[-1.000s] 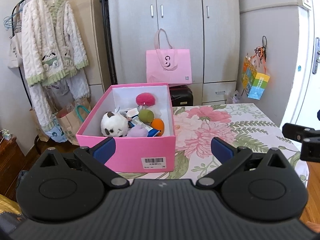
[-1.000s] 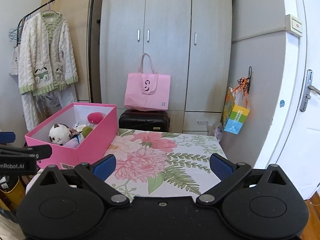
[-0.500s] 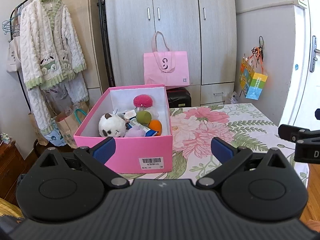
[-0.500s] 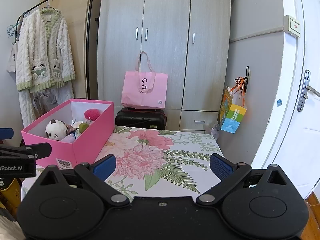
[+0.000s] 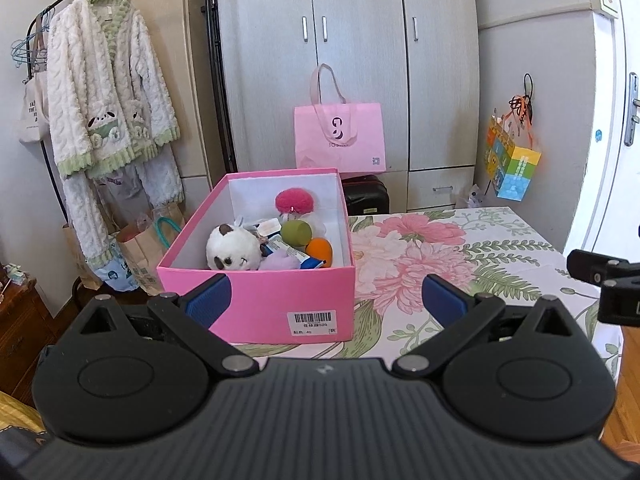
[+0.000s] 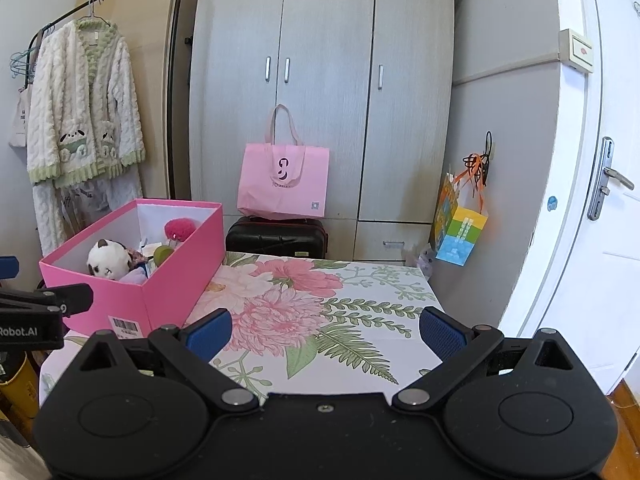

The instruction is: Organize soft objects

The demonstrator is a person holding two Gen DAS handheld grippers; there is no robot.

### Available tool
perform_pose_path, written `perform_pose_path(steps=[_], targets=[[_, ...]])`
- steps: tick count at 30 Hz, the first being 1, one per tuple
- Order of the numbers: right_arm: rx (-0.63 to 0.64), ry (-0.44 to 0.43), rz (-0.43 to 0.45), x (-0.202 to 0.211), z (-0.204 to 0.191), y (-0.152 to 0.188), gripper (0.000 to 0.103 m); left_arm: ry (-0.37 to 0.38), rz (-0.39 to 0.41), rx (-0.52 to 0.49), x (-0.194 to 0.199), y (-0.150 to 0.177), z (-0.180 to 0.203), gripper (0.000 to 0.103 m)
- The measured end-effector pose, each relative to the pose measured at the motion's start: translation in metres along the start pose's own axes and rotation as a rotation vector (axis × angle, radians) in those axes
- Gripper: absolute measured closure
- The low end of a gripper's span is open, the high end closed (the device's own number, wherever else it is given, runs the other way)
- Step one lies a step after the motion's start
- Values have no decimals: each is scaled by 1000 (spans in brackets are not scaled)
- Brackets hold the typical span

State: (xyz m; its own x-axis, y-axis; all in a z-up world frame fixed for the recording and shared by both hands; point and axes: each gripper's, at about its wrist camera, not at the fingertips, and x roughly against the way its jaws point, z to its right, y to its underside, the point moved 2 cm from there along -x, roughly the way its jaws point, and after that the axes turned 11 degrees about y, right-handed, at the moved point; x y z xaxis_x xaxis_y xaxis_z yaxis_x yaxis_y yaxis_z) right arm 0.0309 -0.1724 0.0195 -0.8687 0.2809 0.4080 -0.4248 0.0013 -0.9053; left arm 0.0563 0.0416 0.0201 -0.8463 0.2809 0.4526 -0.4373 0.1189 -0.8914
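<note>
While both hang wide and empty, left claw (image 5: 326,298) facing pink box (image 5: 276,300) of plush toys (image 5: 234,249), right claw (image 6: 325,328) over floral table (image 6: 320,304)

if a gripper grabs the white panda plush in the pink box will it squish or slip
The panda plush looks rounded and furry, so it would probably squash between the fingers rather than slip. It likely weighs little. It leans against other toys in the pink box, so lifting it may nudge the lilac piece beside it.

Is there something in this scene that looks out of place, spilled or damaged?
Nothing stands out. The pink box sits upright on the floral tablecloth, and the plush panda, pink pompom, green ball and orange ball all lie inside it. Nothing is spilled or visibly damaged.
</note>
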Motion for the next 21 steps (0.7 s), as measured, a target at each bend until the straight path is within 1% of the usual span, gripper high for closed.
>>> perform_pose_path(steps=[6, 11, 21], targets=[[10, 3, 10, 3, -1, 1, 1, 3, 3, 0, 2, 0, 1, 0], [11, 3, 12, 4, 0, 1, 1, 24, 4, -6, 4, 0, 3, 0], [6, 7, 10, 4, 1, 2, 1, 5, 15, -2, 8, 1, 3, 0]])
